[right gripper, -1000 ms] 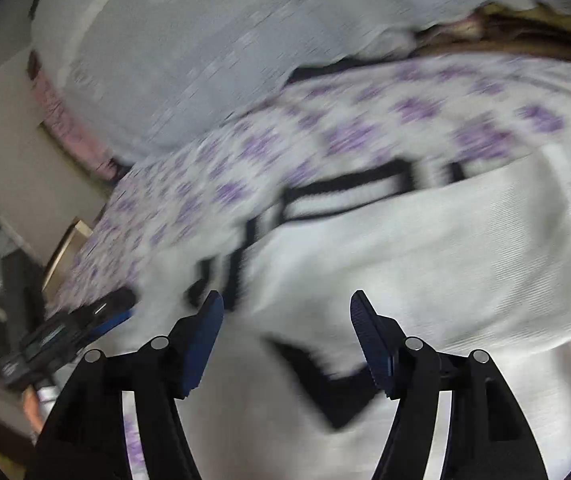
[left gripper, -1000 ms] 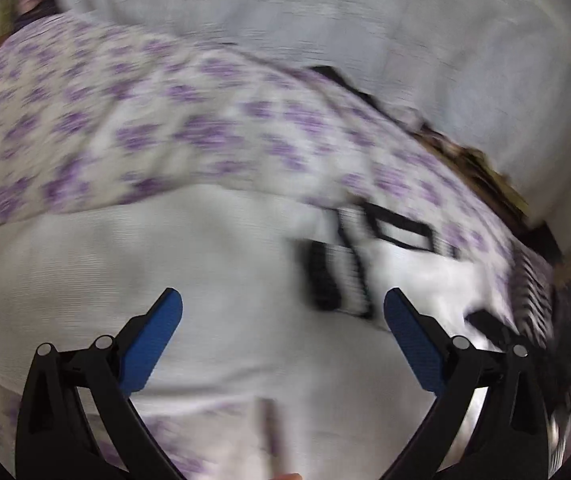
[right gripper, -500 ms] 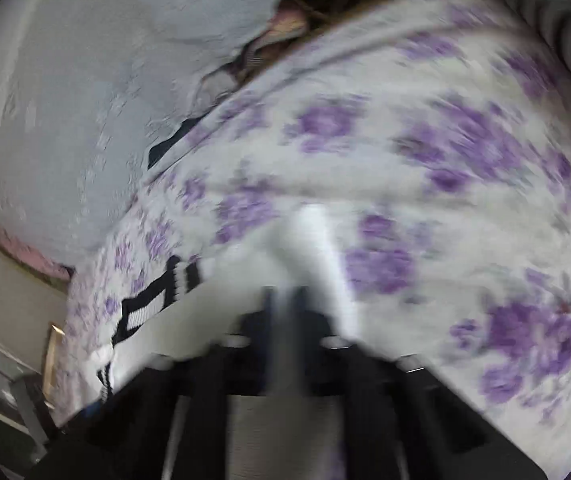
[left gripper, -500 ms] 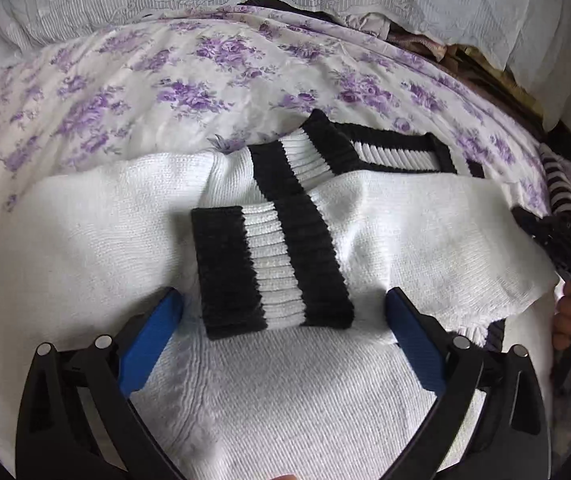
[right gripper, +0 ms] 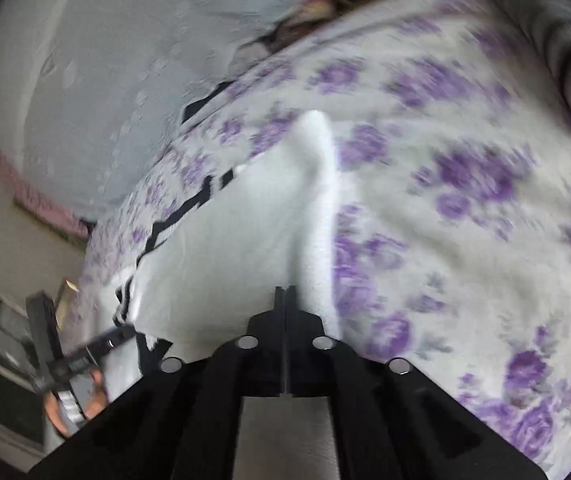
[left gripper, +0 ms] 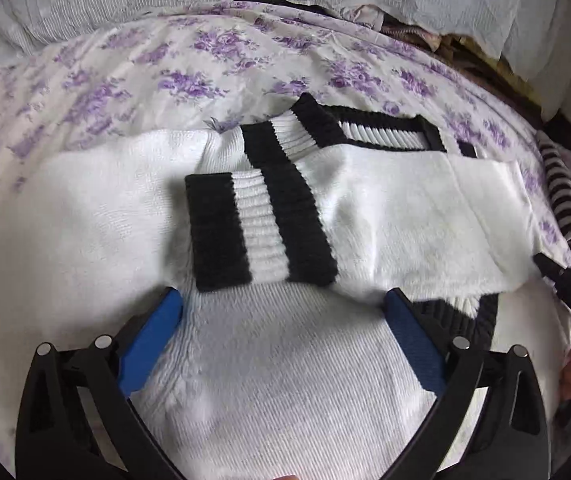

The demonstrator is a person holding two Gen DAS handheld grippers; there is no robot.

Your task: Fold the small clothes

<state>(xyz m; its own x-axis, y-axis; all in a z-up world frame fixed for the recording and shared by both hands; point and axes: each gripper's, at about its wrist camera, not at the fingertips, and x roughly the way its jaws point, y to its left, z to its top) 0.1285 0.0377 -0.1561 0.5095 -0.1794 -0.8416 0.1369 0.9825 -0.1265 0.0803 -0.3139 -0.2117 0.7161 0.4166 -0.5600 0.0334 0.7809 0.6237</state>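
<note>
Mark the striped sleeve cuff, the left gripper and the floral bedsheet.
striped sleeve cuff (left gripper: pixel 261 228), left wrist view, white middle band.
left gripper (left gripper: pixel 283 304), left wrist view, between open fingertips.
floral bedsheet (left gripper: pixel 189 80), left wrist view, bare patch.

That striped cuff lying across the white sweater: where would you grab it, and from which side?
Probably by the cuff's free near edge, the end facing the open left gripper. It lies flat on the sweater, its ribbing forming a thick, firm lip, and the far end runs into the sleeve. Coming in low from the near side, one finger could slide under that lip and the other close on top.
</note>
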